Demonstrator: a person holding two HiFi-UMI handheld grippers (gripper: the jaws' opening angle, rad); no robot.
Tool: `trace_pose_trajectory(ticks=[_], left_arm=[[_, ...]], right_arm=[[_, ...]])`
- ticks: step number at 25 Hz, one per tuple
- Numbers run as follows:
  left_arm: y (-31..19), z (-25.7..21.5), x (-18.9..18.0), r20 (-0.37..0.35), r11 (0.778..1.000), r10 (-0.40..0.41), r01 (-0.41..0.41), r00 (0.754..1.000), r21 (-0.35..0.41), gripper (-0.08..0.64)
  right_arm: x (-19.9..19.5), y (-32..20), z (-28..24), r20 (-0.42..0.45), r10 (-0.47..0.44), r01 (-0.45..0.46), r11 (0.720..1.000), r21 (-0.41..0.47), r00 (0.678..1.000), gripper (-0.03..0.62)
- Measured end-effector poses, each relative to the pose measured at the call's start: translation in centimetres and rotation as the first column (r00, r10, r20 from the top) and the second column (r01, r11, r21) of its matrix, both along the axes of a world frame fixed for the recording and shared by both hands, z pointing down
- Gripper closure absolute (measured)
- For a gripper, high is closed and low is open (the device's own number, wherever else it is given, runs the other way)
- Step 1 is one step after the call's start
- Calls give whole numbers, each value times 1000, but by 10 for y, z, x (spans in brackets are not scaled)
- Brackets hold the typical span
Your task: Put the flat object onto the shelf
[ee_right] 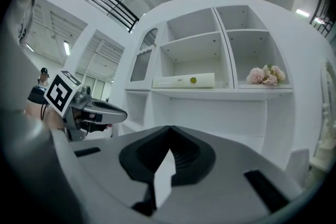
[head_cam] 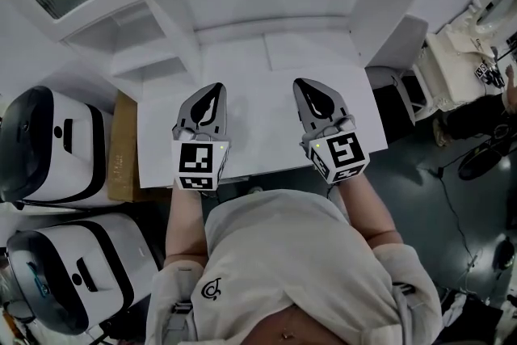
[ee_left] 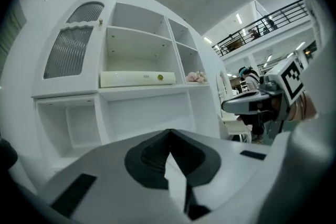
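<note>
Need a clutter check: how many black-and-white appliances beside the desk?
2 appliances: one left of the desk by the cardboard box, the other nearer the person. More may be out of frame.

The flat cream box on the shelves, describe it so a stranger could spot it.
Find the white shelf unit. In its middle compartment lies the flat cream box, long and low, with a round yellowish mark on its front. Unlike the pink flowers one compartment right, it is straight-edged and flat.
</note>
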State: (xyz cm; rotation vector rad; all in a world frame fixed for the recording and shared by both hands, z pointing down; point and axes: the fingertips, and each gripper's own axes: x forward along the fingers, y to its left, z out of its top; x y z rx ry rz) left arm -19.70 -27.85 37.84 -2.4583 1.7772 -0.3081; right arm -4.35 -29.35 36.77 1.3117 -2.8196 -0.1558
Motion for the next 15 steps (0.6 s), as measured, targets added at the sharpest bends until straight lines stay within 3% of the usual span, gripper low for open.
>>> trace_pose_trajectory(ticks=[8, 15], left_arm=[[10, 0, -4, -93, 1000, 17, -17, 995, 1, 549], [12, -4, -12, -43, 1000, -7, 8, 999, 22, 549]], right_arm=[[-6, 0, 1, -2, -15, 15, 1000, -4, 1000, 586], [-8, 0, -1, 19, -10, 10, 1000, 10, 1000, 586]])
